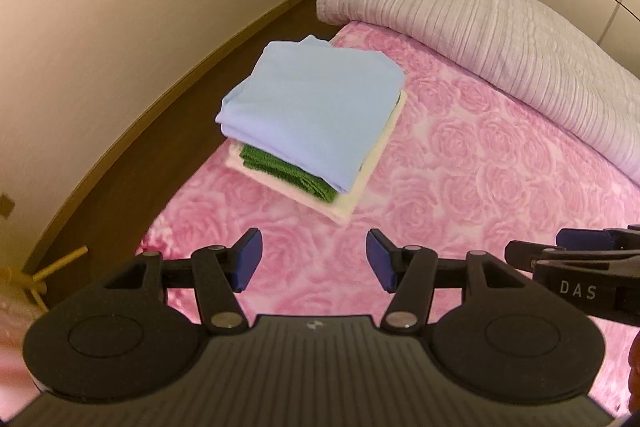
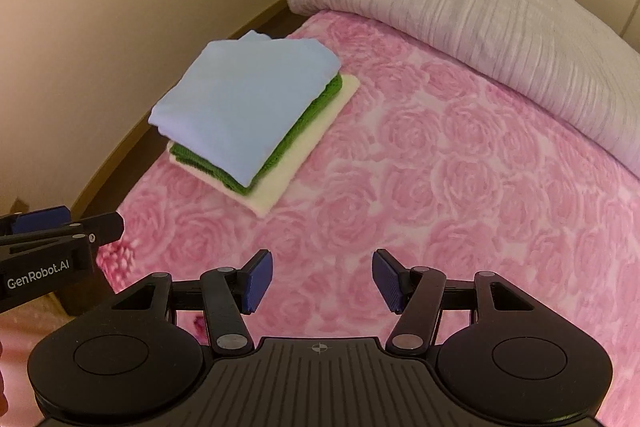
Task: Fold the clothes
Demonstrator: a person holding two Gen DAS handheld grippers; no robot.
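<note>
A stack of three folded clothes lies on the pink rose-patterned bed (image 1: 460, 187) near its left edge: a light blue piece (image 1: 316, 107) on top, a green knit (image 1: 288, 171) under it, a cream piece (image 1: 360, 191) at the bottom. The stack also shows in the right wrist view, with the blue piece (image 2: 240, 107), the green knit (image 2: 304, 131) and the cream piece (image 2: 304, 163). My left gripper (image 1: 314, 261) is open and empty, held above the bed short of the stack. My right gripper (image 2: 322, 281) is open and empty beside it. Each gripper shows at the other view's edge, the right one (image 1: 576, 259) and the left one (image 2: 60, 235).
A rolled grey ribbed duvet (image 1: 500, 39) lies across the far end of the bed (image 2: 460, 187). A beige wall (image 1: 120, 27) and a strip of brown floor (image 1: 200, 75) run along the bed's left side. A wooden stand (image 1: 48, 275) is on the floor at lower left.
</note>
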